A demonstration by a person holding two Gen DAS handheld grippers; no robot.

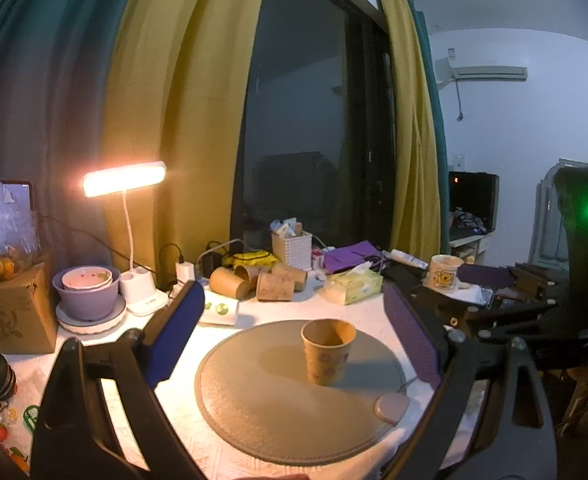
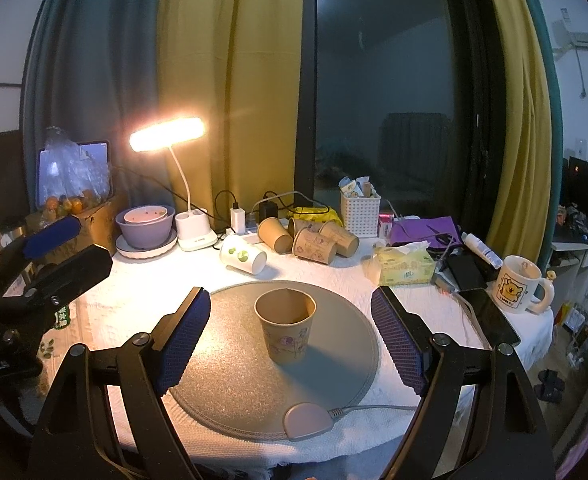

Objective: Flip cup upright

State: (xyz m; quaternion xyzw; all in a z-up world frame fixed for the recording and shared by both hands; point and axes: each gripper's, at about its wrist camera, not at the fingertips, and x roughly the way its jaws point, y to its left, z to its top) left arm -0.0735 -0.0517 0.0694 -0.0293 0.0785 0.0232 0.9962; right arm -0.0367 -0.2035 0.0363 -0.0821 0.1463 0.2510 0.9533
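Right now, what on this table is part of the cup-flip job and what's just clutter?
Job:
brown paper cup, standing upright on the round grey mat
left gripper, open
right gripper, open

Clutter:
lit desk lamp
tipped-over brown paper cups
yellow tissue pack
cartoon mug

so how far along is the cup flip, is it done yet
Looks done: the paper cup stands upright, mouth up, on the round grey mat. Nothing is in hand: the right tongs and left tongs are both open, apart from the cup. Nothing visible seems left, beyond backing away.
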